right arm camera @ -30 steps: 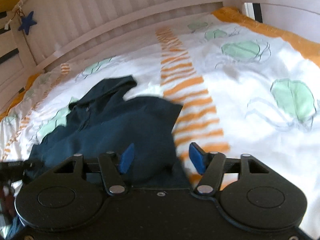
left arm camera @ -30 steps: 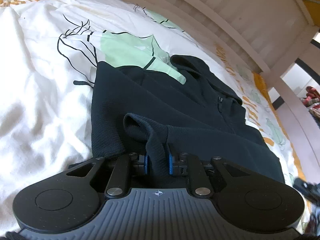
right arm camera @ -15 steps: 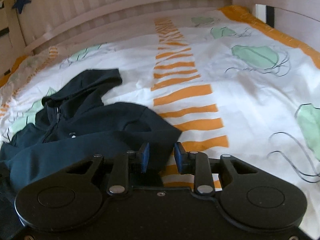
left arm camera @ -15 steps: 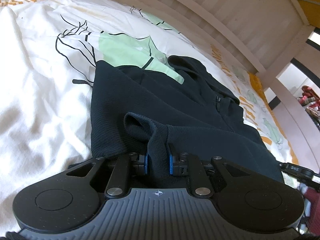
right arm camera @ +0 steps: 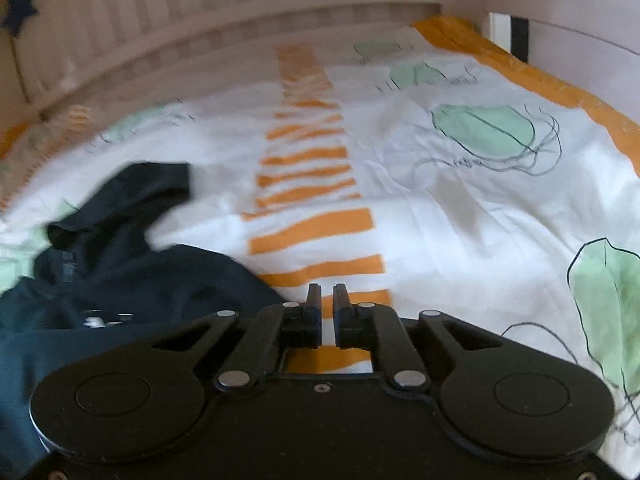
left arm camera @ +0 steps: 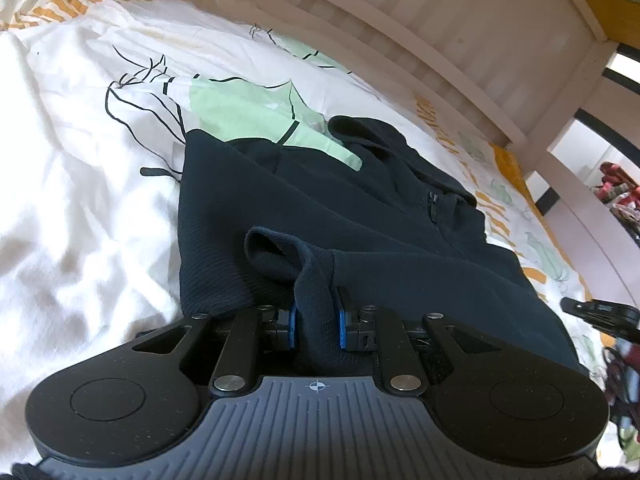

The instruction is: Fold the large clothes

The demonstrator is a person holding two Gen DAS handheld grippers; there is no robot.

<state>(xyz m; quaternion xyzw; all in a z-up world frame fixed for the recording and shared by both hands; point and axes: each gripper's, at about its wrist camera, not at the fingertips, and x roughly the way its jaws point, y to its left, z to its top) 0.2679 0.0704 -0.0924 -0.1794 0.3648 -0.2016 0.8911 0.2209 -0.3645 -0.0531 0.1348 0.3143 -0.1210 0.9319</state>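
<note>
The left gripper (left arm camera: pixel 315 322) has its blue pads clamped on a raised pinch of the dark navy hooded jacket (left arm camera: pixel 360 240), the cloth standing up as a ridge between the two fingers and rolling over into a small loop just beyond them; the right gripper (right arm camera: pixel 327 312) has just been closing and its jaws now stand nearly together with only a thin slit between them, and through that slit only the orange stripe of the bedding shows, so no cloth is seen between them; the jacket's edge (right arm camera: pixel 132 276) lies just to the left of the right fingers, whether touching the left finger cannot be told from the blurred view; the jacket lies spread on the duvet (left arm camera: pixel 80 200), its hood (left arm camera: pixel 372 136) at the far end toward the slatted bed rail (left arm camera: pixel 440 32) and its zip (left arm camera: pixel 434 204) running down the middle; the duvet is white with green leaf shapes, black line drawing and orange stripes (right arm camera: pixel 316 224), and it is creased around the garment; the bed frame serves as the only enclosure in view, and it holds the duvet with the jacket on top.
</note>
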